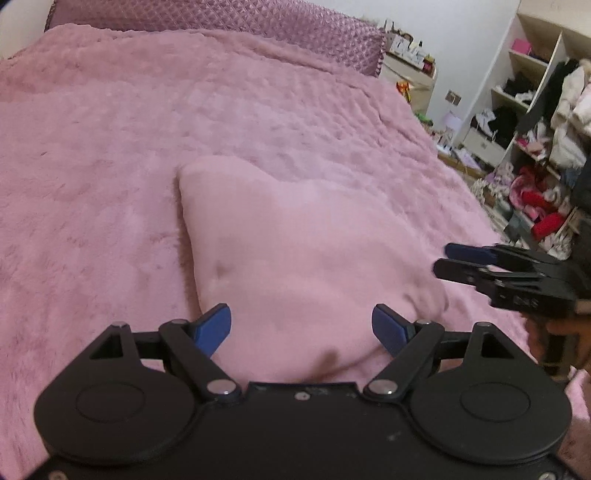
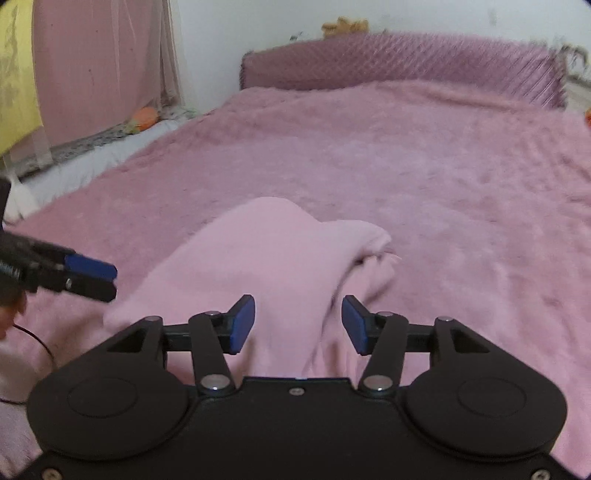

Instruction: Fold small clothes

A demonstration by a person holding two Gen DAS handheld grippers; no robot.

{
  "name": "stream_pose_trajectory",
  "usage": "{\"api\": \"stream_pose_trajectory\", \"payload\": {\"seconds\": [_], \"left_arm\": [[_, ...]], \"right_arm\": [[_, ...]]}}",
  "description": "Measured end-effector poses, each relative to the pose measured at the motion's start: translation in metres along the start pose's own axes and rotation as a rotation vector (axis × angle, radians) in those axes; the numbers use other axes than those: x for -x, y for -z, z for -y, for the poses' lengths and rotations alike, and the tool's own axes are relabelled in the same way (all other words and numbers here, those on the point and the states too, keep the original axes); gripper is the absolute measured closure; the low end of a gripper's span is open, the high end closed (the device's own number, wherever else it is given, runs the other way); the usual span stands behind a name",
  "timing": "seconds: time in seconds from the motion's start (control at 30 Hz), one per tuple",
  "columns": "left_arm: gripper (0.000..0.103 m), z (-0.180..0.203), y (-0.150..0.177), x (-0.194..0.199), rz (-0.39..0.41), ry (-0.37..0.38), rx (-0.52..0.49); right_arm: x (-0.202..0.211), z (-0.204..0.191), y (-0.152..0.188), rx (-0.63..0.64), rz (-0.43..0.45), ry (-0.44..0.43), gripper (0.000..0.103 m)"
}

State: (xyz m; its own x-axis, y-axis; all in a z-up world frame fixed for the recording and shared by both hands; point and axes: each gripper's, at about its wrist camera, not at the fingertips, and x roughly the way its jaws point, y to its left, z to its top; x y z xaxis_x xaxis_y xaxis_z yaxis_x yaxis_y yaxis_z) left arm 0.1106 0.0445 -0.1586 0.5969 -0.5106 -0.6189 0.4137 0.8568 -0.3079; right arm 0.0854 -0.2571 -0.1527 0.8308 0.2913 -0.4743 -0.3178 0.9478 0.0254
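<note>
A small pale pink garment lies on the fluffy pink bed cover, folded into a thick, rumpled bundle. My left gripper is open, its blue pads spread just above the garment's near edge. My right gripper is open too, over the garment's near end. It shows from the side at the right of the left wrist view. The left gripper shows at the left of the right wrist view. Neither holds cloth.
A quilted purple headboard cushion runs along the far end of the bed. Open shelves full of clothes stand to the right. A pink curtain and window ledge lie past the bed's left side.
</note>
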Motion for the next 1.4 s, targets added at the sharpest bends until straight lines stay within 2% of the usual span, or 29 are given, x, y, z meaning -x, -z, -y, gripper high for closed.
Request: {"api": "stream_pose_trajectory", "payload": {"seconds": [0.07,0.13,0.2,0.23,0.4,0.53,0.63,0.7,0.73,0.77,0.83,0.87,0.97,1.03,1.17,1.27,1.4], "left_arm": [[0.016,0.005,0.005,-0.005,-0.005,0.003,0.005],[0.016,0.006,0.007,-0.013,-0.037,0.010,0.027],[0.016,0.004,0.010,-0.022,-0.061,0.017,0.069],[0.016,0.004,0.011,-0.024,-0.065,0.007,0.070],[0.016,0.002,0.016,-0.038,-0.106,0.002,0.073],[0.016,0.007,0.019,-0.049,-0.124,-0.024,0.037],[0.016,0.012,0.012,-0.042,-0.120,-0.037,0.056],[0.016,0.014,0.000,-0.029,-0.112,-0.036,0.104],[0.016,0.016,-0.006,-0.021,-0.107,-0.054,0.124],[0.015,0.019,-0.013,-0.012,-0.098,-0.086,0.136],[0.014,0.026,-0.023,0.003,-0.089,-0.173,0.145],[0.014,0.030,-0.029,0.011,-0.084,-0.226,0.145],[0.014,0.036,-0.042,0.027,-0.069,-0.321,0.141],[0.014,0.039,-0.050,0.036,-0.069,-0.347,0.145],[0.014,0.042,-0.062,0.053,-0.073,-0.371,0.155],[0.014,0.051,-0.063,0.070,-0.070,-0.403,0.142],[0.014,0.067,-0.060,0.084,-0.078,-0.457,0.112]], "right_arm": [[0.007,-0.015,0.002,0.019,0.041,0.012,0.049],[0.004,-0.024,0.000,0.022,0.045,0.008,0.049],[-0.006,-0.026,0.001,0.003,0.008,-0.026,0.050],[-0.013,-0.025,0.002,-0.010,-0.016,-0.033,0.056],[-0.034,-0.014,0.025,-0.077,-0.125,0.017,0.068],[-0.041,-0.014,0.033,-0.085,-0.130,0.032,0.069],[-0.039,-0.021,0.019,-0.074,-0.157,0.056,0.069],[-0.031,-0.027,0.006,-0.101,-0.169,0.067,0.062],[-0.026,-0.031,-0.001,-0.113,-0.171,0.080,0.050],[-0.019,-0.035,-0.008,-0.123,-0.173,0.105,0.032],[-0.009,-0.047,-0.021,-0.143,-0.172,0.180,0.009],[-0.003,-0.053,-0.027,-0.156,-0.163,0.211,0.007],[0.008,-0.069,-0.044,-0.150,-0.159,0.268,0.007],[0.012,-0.081,-0.055,-0.140,-0.171,0.304,0.007],[0.022,-0.095,-0.073,-0.185,-0.190,0.307,0.007],[0.035,-0.102,-0.081,-0.233,-0.184,0.309,0.004],[0.042,-0.112,-0.086,-0.222,-0.191,0.318,0.003]]}}
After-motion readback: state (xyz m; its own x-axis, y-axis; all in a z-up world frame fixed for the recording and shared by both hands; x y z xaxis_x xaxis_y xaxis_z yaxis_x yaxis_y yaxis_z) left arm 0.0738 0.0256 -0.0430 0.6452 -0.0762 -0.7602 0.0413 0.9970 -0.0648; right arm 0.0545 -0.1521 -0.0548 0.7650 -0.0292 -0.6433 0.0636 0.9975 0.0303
